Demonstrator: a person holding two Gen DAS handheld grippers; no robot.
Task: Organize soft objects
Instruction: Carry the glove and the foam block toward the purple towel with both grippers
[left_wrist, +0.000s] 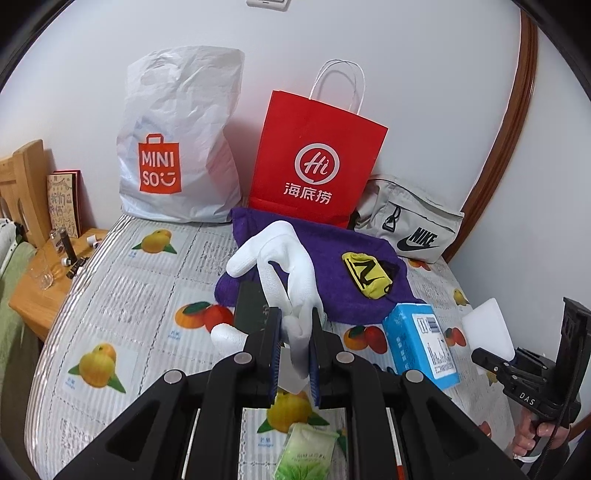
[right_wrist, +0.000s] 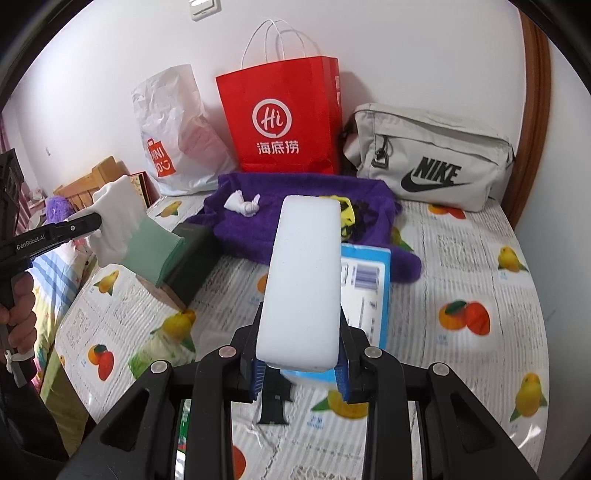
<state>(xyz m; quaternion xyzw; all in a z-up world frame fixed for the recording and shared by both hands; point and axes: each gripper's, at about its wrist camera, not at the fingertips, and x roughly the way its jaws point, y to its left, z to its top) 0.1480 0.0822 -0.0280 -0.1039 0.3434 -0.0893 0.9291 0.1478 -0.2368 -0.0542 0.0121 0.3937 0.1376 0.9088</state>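
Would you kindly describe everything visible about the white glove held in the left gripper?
The white glove is a thin knit fabric work glove, limp and creased. The left gripper pinches it near mid-length, lifting it above the purple towel and the fruit-print bed cover. Its fingers droop forward; one fingertip pokes out left of the jaws. From the right wrist view, its pale green cuff hangs down toward a dark box.

Home bedroom: fruit-print bed sheet (left_wrist: 122, 295), wooden bedside stand (left_wrist: 40, 291), shopping bags (left_wrist: 177, 147) against wall (left_wrist: 424, 74).
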